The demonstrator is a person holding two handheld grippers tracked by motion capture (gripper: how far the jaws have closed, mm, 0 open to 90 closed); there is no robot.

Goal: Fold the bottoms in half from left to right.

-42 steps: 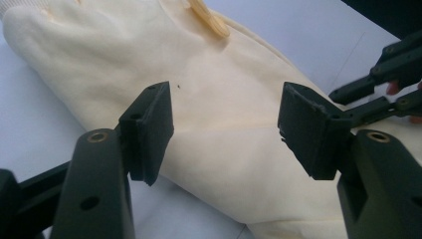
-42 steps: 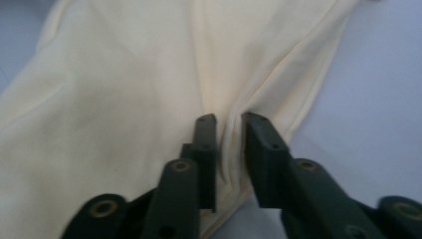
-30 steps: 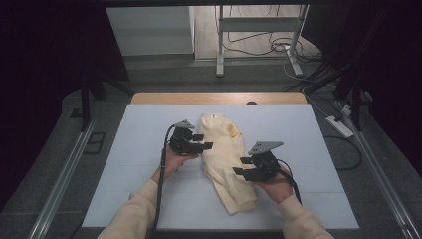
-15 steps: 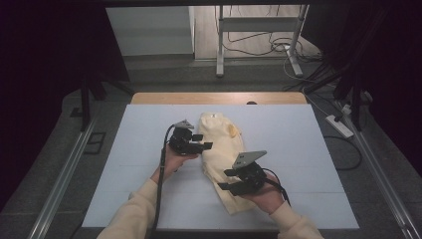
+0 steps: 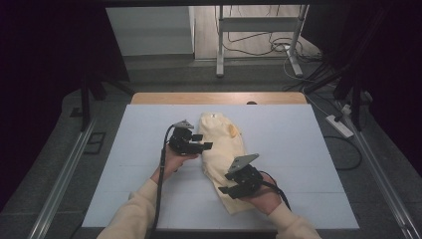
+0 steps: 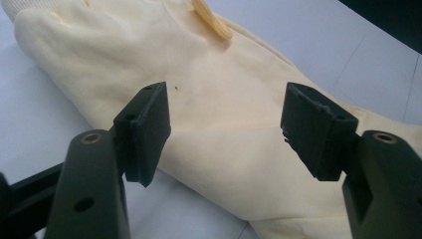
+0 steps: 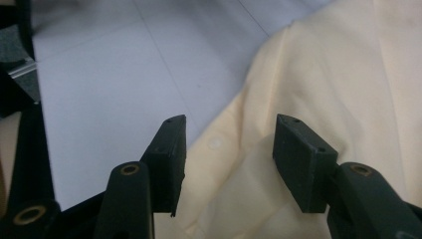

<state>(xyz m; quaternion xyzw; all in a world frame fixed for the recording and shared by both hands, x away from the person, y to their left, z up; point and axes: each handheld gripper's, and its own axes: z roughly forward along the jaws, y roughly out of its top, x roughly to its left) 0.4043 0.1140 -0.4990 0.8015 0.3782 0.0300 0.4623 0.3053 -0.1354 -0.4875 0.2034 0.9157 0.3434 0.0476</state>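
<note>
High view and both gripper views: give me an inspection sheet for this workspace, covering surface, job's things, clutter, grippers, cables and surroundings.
Surface: pale blue-white table top with faint seams; a wooden edge shows at the far side.
Job's things: one pale yellow garment, folded into a long strip and lying flat near the middle.
Clutter: nothing seen.
Grippers: left gripper at the garment's left edge, jaws apart over the cloth; right gripper at its near end, jaws apart over the cloth, nothing clamped.
Cables: a black cable trails from the left gripper along the forearm.
Surroundings: grey floor, a metal stand and loose wires beyond the table, a power strip at the right.
</note>
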